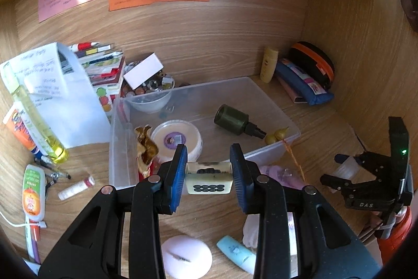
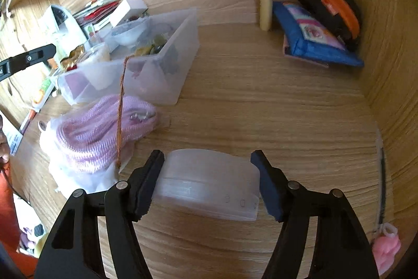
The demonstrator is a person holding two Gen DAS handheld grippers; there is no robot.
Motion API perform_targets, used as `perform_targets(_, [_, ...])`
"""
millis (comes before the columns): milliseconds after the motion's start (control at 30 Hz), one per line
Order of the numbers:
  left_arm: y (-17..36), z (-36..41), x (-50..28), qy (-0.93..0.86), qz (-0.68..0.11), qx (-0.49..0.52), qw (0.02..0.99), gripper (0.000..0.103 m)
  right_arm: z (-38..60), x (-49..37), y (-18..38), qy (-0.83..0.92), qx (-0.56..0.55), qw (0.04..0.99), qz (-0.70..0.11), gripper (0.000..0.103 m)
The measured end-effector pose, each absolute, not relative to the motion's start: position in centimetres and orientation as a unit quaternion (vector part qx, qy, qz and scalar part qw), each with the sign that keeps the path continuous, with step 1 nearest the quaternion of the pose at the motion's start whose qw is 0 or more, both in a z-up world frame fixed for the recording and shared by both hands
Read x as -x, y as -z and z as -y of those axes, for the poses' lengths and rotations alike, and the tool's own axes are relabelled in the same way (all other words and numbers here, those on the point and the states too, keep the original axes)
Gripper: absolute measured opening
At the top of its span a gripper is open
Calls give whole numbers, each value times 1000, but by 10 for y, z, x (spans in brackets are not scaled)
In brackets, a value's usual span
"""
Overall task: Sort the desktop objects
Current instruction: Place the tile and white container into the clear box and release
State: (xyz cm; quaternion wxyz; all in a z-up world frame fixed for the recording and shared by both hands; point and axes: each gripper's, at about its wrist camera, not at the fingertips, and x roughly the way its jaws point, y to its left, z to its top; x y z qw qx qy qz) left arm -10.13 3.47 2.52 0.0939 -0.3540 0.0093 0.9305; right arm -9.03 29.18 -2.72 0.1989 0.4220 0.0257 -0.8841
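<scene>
My left gripper (image 1: 209, 171) is shut on a cream mahjong tile (image 1: 209, 182) with dark dots, held above the front wall of a clear plastic bin (image 1: 271, 106). The bin holds a dark green bottle (image 1: 235, 120), a round cream tin (image 1: 177, 139), a gold wrapper (image 1: 146, 145) and a small bowl (image 1: 150, 101). My right gripper (image 2: 209, 183) is shut on a translucent round plastic container (image 2: 209, 184) just above the desk; it shows at the right in the left wrist view (image 1: 365, 171). The bin also shows in the right wrist view (image 2: 167, 75).
A pink mesh bundle (image 2: 104, 127) lies in front of the bin. Tubes, pens and a lip balm (image 1: 75, 188) lie at left, with books and paper (image 1: 60, 93) behind. A blue pouch (image 2: 313, 43), black-orange case (image 2: 331, 9) and yellow bottle (image 2: 265, 8) stand at back right. A pink puff (image 1: 186, 256) lies near.
</scene>
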Motion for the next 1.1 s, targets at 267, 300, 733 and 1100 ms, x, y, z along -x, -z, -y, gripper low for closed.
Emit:
perform_targets(267, [-18,-43,126,-924,-14,366,108,33,-287,103,-13,906,-376,195,-19,65])
perform_targets(300, [-16,-43,130,-923,-13,369,108,33,-284,107,-18,908,-370,197,-19,65])
perform_targets(733, [2,-31,165,-914,5,387,123,33,-213,156,-48,906,-340,245,-55,65])
perform_targets(1100, [17,-13,186,-909,19,402,113,34,-157,195,-22,883,-373,265,-108,65])
